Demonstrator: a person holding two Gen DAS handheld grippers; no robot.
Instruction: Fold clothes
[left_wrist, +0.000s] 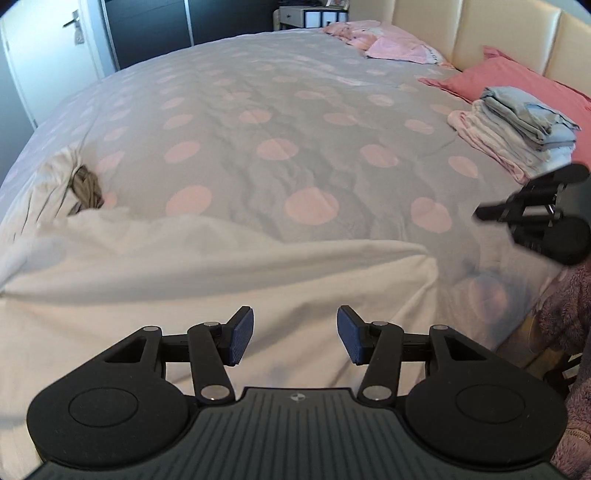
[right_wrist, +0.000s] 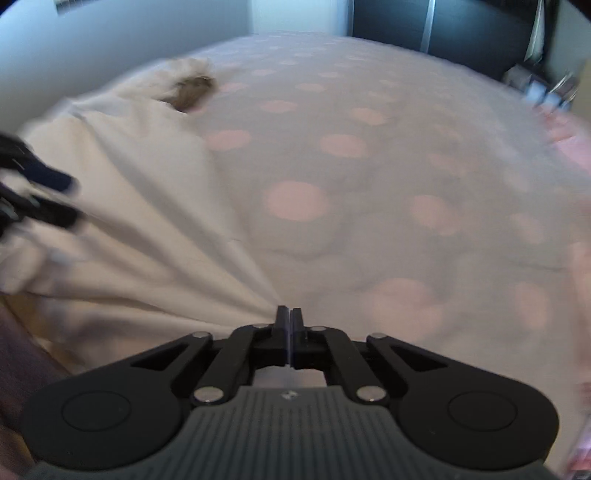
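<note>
A large white cloth (left_wrist: 207, 273) lies rumpled over the near edge of the bed and hangs down its side. My left gripper (left_wrist: 295, 334) hovers open just above it, nothing between the blue pads. In the right wrist view my right gripper (right_wrist: 290, 317) has its jaws pressed together, and the white cloth (right_wrist: 140, 236) fans in folds towards its fingertips. From the left wrist view the right gripper (left_wrist: 480, 214) floats shut a little right of the cloth's corner, with grey duvet showing between them. A grey-brown garment (left_wrist: 86, 186) peeks from the cloth's far left end.
The bed carries a grey duvet with pink dots (left_wrist: 277, 147). A stack of folded clothes (left_wrist: 517, 129) sits at the right by a pink pillow (left_wrist: 517, 77). More pink laundry (left_wrist: 388, 40) lies at the headboard. A person's fuzzy sleeve (left_wrist: 569, 306) is at the right edge.
</note>
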